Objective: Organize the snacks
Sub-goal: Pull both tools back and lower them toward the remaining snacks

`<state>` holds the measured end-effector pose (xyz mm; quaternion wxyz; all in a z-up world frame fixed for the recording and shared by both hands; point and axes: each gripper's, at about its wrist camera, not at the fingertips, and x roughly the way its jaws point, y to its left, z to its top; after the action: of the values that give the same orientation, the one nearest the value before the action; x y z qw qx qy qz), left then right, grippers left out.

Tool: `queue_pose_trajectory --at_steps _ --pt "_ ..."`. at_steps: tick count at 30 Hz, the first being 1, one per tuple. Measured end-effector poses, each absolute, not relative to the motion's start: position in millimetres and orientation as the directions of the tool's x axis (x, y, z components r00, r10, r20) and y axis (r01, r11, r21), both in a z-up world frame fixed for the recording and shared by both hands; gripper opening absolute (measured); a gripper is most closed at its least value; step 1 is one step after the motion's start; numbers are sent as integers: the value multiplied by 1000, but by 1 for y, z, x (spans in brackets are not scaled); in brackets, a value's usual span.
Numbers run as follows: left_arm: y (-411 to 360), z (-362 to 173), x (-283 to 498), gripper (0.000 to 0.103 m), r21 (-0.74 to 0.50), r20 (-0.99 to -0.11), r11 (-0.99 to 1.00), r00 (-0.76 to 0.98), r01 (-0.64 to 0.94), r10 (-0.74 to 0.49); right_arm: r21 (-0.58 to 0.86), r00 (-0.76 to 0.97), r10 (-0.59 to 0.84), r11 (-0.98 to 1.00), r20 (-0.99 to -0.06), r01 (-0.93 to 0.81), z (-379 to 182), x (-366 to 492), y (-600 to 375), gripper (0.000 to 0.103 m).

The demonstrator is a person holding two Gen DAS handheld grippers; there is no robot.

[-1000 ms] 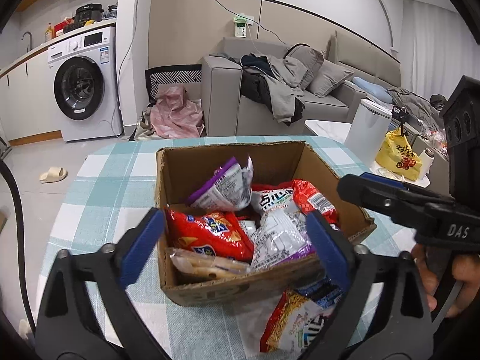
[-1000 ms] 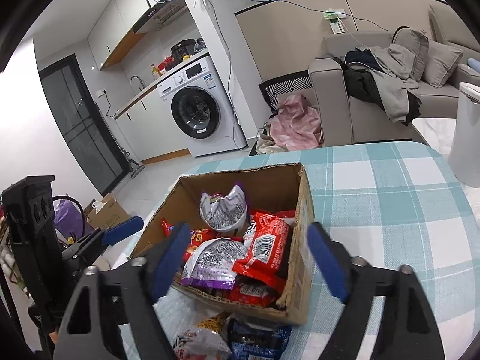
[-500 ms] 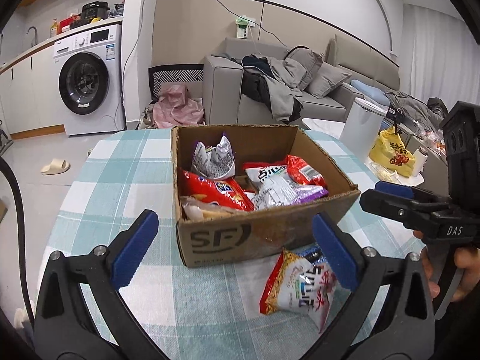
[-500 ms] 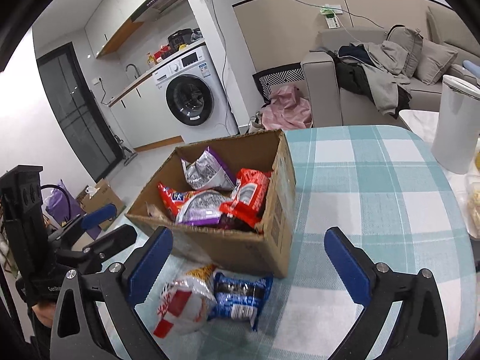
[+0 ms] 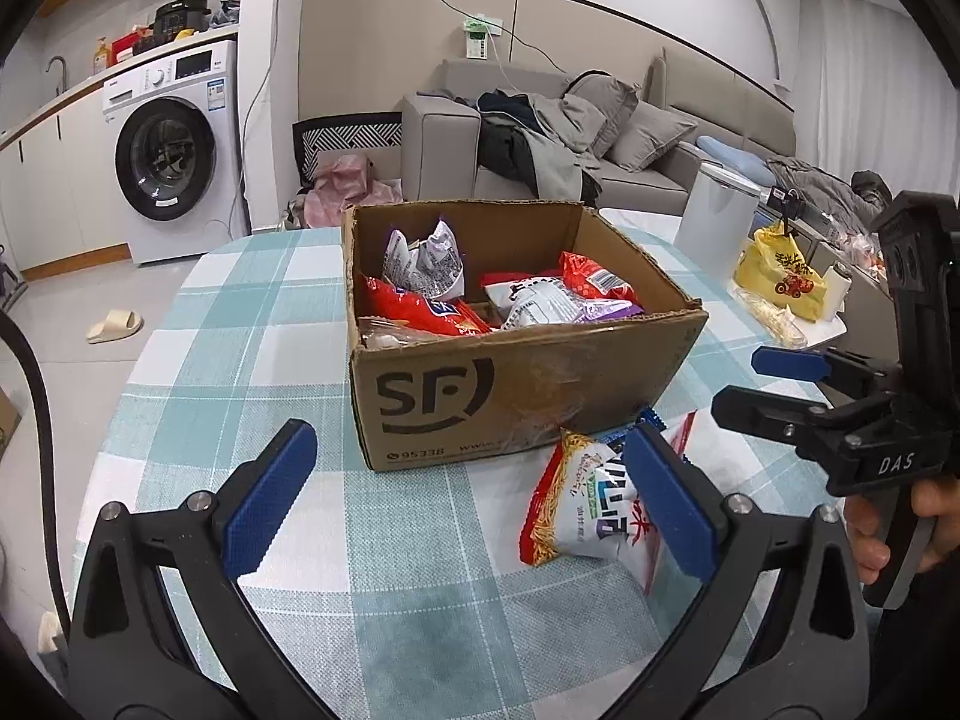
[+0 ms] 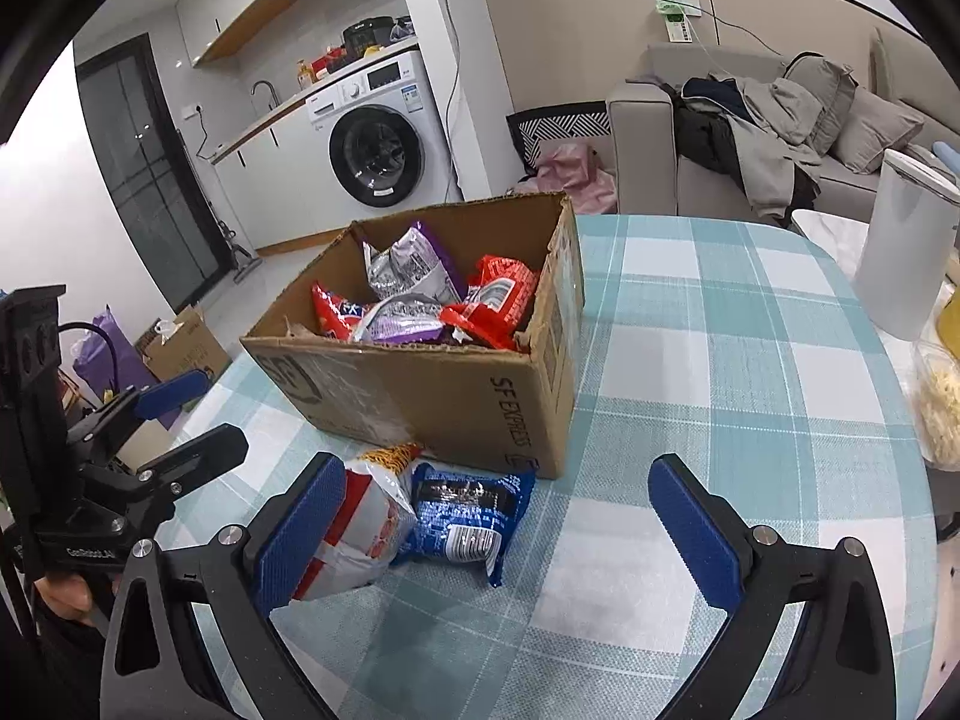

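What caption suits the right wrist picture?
Open right tool above two snack packets lying beside a snack-filled cardboard box on a checked tablecloth.

Each tool has a black plastic frame with two curved arms ending in ribbed blue pads. Silver screw heads sit at the arm joints. The left tool (image 5: pixel 468 498) carries small white lettering along its side, seen from the right wrist. The right tool (image 6: pixel 498 531) shows the white letters "DAS" on its body and a grey trigger under the person's hand (image 5: pixel 900 531). A thick black cable (image 5: pixel 42 420) runs beside the left tool.
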<state>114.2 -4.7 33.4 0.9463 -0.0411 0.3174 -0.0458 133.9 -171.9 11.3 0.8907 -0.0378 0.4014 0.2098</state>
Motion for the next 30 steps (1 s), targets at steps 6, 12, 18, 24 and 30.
queue_pose_trajectory --at_steps 6,12,18,24,30 --pt "-11 32 113 102 -91 -598 993 794 70 -110 79 567 316 912 -761 -403 3 138 -171 103" --pt "-13 28 118 102 -102 -614 992 780 77 -123 56 540 280 917 -794 -394 -10 145 -173 103" --pt "-15 21 122 102 -97 -630 992 767 80 -124 32 512 245 921 -823 -389 -26 151 -170 103" --pt "-14 18 125 102 -90 -638 993 762 73 -113 10 487 229 912 -843 -411 -40 150 -158 103" --pt "-10 15 129 102 -93 -647 993 754 70 -114 0 466 230 897 -854 -442 -50 147 -143 103"
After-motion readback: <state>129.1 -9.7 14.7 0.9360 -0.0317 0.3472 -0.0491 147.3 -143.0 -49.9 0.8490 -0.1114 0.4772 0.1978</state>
